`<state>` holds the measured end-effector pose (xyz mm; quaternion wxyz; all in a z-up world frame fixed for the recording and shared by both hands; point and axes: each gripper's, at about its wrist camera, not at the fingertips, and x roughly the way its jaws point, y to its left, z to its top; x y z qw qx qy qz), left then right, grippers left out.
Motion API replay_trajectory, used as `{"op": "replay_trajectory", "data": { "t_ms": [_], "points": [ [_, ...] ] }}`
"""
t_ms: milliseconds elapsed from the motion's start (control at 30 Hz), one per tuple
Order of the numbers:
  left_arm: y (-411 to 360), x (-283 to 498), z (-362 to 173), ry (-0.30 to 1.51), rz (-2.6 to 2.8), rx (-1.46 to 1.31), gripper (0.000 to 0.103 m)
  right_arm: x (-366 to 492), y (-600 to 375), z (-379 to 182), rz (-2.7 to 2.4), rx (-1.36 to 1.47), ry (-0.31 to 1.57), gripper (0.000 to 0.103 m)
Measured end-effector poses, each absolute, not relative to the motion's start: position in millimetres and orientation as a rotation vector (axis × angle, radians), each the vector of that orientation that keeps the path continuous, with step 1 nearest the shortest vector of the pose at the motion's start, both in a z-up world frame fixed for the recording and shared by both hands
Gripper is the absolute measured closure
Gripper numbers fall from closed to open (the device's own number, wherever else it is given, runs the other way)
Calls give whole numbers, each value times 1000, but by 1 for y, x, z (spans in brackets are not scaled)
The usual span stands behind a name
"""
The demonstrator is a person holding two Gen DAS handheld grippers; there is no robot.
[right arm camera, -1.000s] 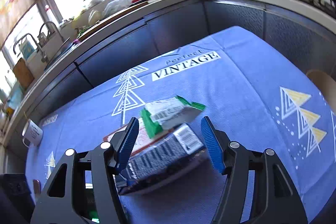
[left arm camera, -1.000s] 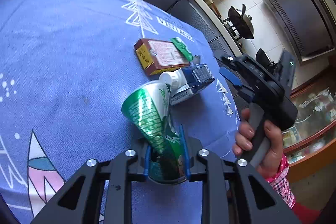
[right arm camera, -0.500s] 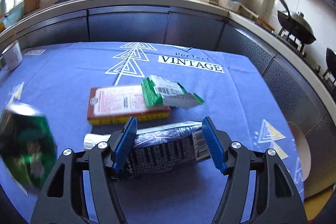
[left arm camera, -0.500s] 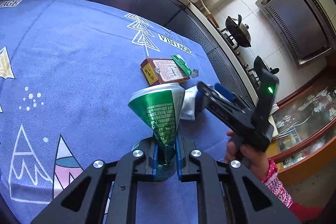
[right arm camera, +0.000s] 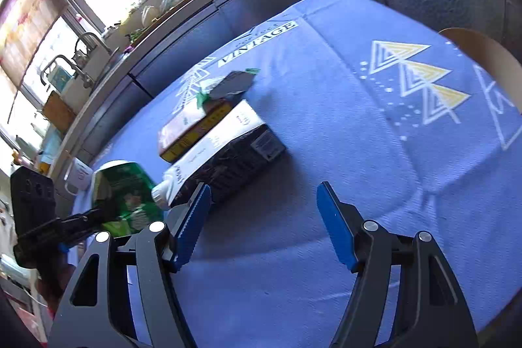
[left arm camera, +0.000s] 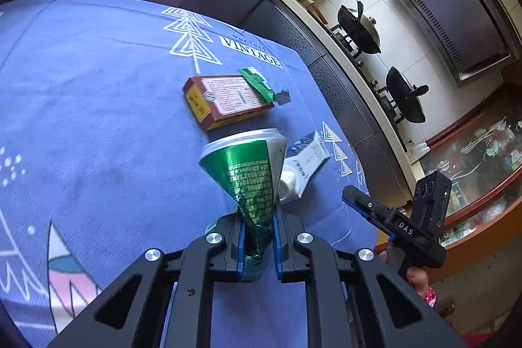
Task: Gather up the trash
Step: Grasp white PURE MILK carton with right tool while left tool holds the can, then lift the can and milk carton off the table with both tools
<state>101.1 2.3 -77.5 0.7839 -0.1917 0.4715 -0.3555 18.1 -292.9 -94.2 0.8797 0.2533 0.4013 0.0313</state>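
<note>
**A:** Start at the left. What has the left gripper (left arm camera: 257,245) got?

**B:** A green can (left arm camera: 249,175), crushed at its lower end. The blue pads are pinched hard on that squashed part, nearly together, and the can's wide end fans out above them, held clear of the blue tablecloth (left arm camera: 98,126).

**A:** And past it on the cloth?

**B:** A red and yellow box (left arm camera: 225,101) lies flat near the middle, with a torn green wrapper (left arm camera: 256,80) resting on its far end. Closer in, just right of the can, lies a crumpled carton (right arm camera: 225,152) with a white cap; from the left wrist camera the can hides part of it.

**A:** Are the carton and the box touching?

**B:** From the right wrist camera they look pressed side by side, but the angle is shallow, so I can't be sure.

**A:** And the right gripper (right arm camera: 264,225)?

**B:** Its jaws stand wide apart with only bare cloth between them. The carton sits just beyond its left pad, not in the gap. Nothing is held. In the left wrist view it shows at the far right, carried by a hand (left arm camera: 416,278) off the table's edge.
</note>
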Motion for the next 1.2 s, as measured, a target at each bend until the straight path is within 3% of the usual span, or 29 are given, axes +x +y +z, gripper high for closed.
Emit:
{"op": "replay_trajectory", "data": {
  "t_ms": [200,500,967,1033,1067,1100,1200],
  "points": [
    [-31,114,-79,1060,-830,-369,90,34,-288,-101,95,610,858,39],
    [-94,78,-82,1121,-1026,-307,90,8,-311,-86,-24,517,787,37],
    [-15,74,-76,1071,-793,-381,90,21,-246,-106,66,19,770,29],
    [-12,74,-78,1080,-786,-379,90,24,-247,-114,72,-7,767,33],
    [-14,74,-78,1081,-785,-372,90,24,-248,-117,70,-10,770,45],
    [-18,73,-77,1081,-785,-361,90,22,-250,-117,74,-1,762,50],
    [-26,69,-72,1069,-792,-334,90,6,-252,-110,76,27,715,52]
  ]
}}
